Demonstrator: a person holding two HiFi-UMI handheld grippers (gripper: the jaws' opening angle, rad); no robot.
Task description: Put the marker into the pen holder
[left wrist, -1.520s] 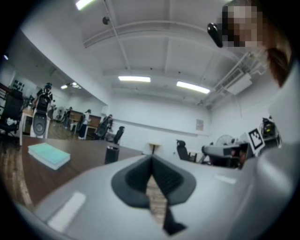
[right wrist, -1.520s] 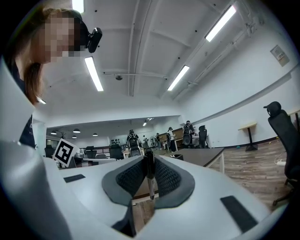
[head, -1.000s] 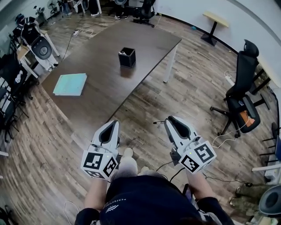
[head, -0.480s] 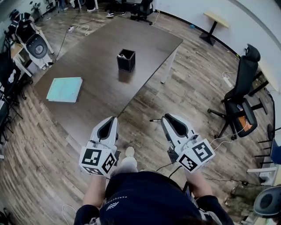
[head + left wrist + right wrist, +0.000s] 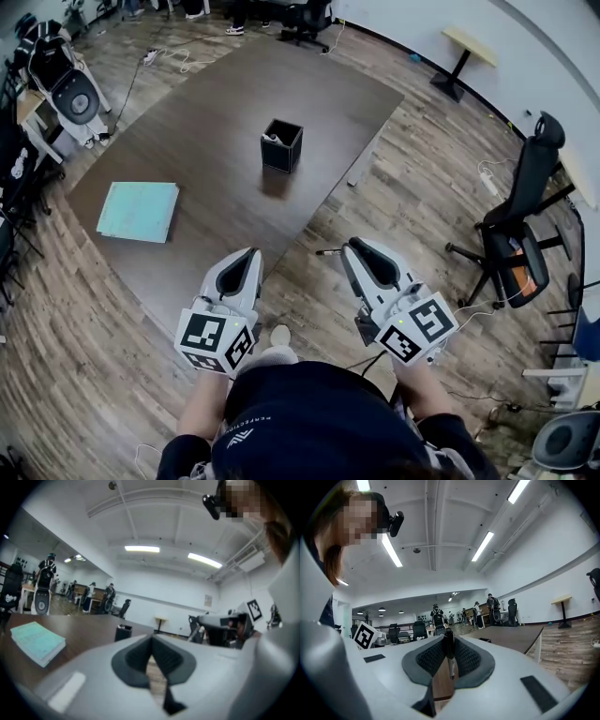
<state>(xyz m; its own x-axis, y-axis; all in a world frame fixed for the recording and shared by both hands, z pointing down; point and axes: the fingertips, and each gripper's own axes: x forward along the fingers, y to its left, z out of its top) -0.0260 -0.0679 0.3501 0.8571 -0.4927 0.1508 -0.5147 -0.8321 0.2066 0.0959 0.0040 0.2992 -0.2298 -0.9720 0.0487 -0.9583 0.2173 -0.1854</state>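
Note:
The black pen holder (image 5: 281, 145) stands on the dark brown table (image 5: 216, 112), well ahead of both grippers. My right gripper (image 5: 349, 249) is shut on a thin dark marker (image 5: 328, 252), which sticks out leftward from its tips over the wood floor beside the table's near corner. In the right gripper view the marker (image 5: 449, 651) stands upright between the pads. My left gripper (image 5: 246, 257) hovers over the table's near edge, shut and holding nothing. In the left gripper view the pen holder (image 5: 123, 633) shows small beyond the jaws.
A teal book (image 5: 139, 211) lies on the table's left part and also shows in the left gripper view (image 5: 37, 641). A black office chair (image 5: 520, 216) stands on the floor at the right, with cables nearby. A white table leg (image 5: 361, 164) stands below the far right edge.
The table and pen holder sit lower and closer in the head view, so I have moved toward them. Both grippers stay shut, and the marker remains in the right one.

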